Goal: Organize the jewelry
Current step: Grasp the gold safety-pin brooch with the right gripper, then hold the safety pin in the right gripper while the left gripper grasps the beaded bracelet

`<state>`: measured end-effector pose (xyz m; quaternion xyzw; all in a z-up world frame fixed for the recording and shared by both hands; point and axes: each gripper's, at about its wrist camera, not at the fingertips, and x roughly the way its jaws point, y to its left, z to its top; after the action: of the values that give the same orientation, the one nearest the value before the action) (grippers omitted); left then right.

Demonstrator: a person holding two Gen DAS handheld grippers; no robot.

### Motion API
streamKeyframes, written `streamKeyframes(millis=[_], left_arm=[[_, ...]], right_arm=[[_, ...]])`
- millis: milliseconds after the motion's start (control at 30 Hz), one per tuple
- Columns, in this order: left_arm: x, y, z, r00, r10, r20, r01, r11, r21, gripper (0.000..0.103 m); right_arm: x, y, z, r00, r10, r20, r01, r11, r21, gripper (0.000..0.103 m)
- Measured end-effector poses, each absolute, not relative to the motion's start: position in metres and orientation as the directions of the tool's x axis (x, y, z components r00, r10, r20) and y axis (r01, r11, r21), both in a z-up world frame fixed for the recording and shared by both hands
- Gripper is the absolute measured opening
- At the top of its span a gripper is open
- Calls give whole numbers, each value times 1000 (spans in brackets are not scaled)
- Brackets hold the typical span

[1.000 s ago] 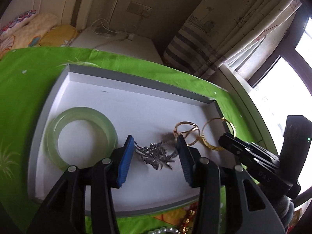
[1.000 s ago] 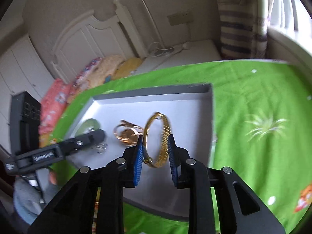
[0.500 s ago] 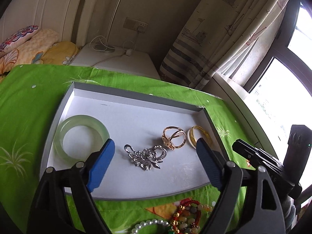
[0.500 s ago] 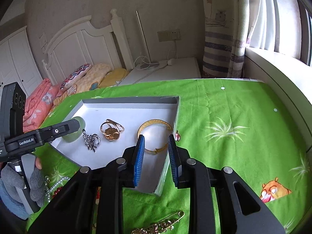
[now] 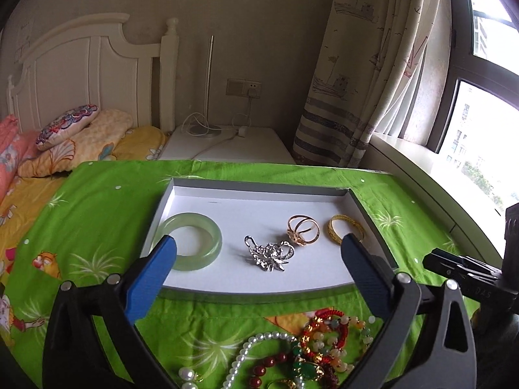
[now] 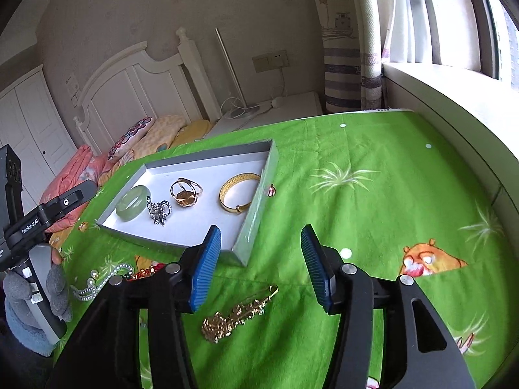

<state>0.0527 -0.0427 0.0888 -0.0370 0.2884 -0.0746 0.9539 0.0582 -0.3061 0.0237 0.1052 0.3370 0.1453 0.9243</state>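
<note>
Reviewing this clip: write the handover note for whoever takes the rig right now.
Left gripper: jaws open, empty, in front of the tray.
Right gripper: jaws open, empty, above the gold brooch.
Done: jade bangle, silver brooch, rose-gold ring and gold bangle lie in the tray.
Left: gold brooch, pearl strand and beaded bracelets on the green cloth.

Left wrist camera looks forward between its own spread blue fingers (image 5: 152, 278), angled down over the grey tray (image 5: 259, 288) at mid-frame, fairly near, headboard and curtain in the upper frame; right wrist camera sits further back and off to the tray's right, so the tray (image 6: 256, 214) lands left of centre; both share the tray, and each catches the other gripper at a frame edge.
</note>
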Motion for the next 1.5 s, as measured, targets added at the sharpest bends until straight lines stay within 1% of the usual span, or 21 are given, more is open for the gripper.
streamKeyframes(millis=[100,133,200,367,467,500,600,667,733,800,867,900,933,967,1033,1067,1100,1133,1300,1400,1500], left_arm=[[31,-44,82,823,-124,-555,108,992,-61,101],[24,-43,78,825,-117,-554,103,993,-56,101],[8,-38,70,827,-102,-553,83,995,-60,101],[-29,-20,51,810,-114,-575,67,992,-103,101],[-48,-5,46,806,-145,-575,68,986,-153,100],[-51,0,45,804,-161,-573,70,982,-177,101],[-52,16,36,771,-220,-597,65,961,-271,101],[-49,25,32,764,-227,-604,31,948,-317,100],[-49,29,31,765,-228,-602,15,941,-338,100],[-48,25,33,764,-229,-603,23,944,-329,100],[-47,22,33,763,-229,-605,31,947,-320,100],[-48,23,33,762,-230,-606,31,947,-321,100],[-47,23,33,761,-231,-607,29,946,-323,100],[-47,23,33,760,-232,-607,28,945,-326,100],[-47,23,33,759,-233,-609,29,945,-325,100],[-46,22,33,758,-232,-610,30,946,-323,100],[-46,22,33,757,-232,-611,32,947,-321,100],[-46,22,33,757,-232,-611,33,947,-319,100],[-47,12,34,747,-247,-618,76,954,-289,100],[-47,-17,37,723,-265,-637,183,964,-193,100],[-49,-59,40,707,-278,-650,307,949,-72,100]], right_arm=[[43,-312,19,720,328,-611,-164,937,309,62],[39,-311,17,713,326,-620,-162,938,307,63],[30,-305,13,698,321,-640,-174,943,283,63],[19,-281,0,639,300,-709,-213,954,213,63],[22,-269,-10,603,275,-749,-210,960,183,63],[22,-266,-9,609,257,-750,-207,965,162,63],[26,-259,-10,598,261,-758,-206,964,170,65],[28,-248,-11,600,224,-768,-212,970,118,65],[31,-237,-11,599,206,-774,-228,970,83,65],[37,-227,-12,599,190,-778,-242,969,50,65],[41,-219,-13,608,157,-778,-251,968,0,60],[41,-216,-12,612,157,-775,-259,966,-9,52],[41,-215,-12,612,168,-773,-273,962,-7,47],[39,-214,-12,613,173,-771,-283,959,-10,46],[36,-216,-11,616,189,-765,-301,953,-7,32],[34,-218,-11,616,194,-764,-307,952,-5,28],[32,-220,-11,617,195,-763,-309,951,-6,22],[29,-222,-11,617,198,-762,-314,949,-7,18],[14,-236,-9,617,234,-751,-328,944,25,17],[6,-247,-5,633,259,-729,-312,948,66,17],[2,-268,-2,648,303,-699,-280,948,151,17]])
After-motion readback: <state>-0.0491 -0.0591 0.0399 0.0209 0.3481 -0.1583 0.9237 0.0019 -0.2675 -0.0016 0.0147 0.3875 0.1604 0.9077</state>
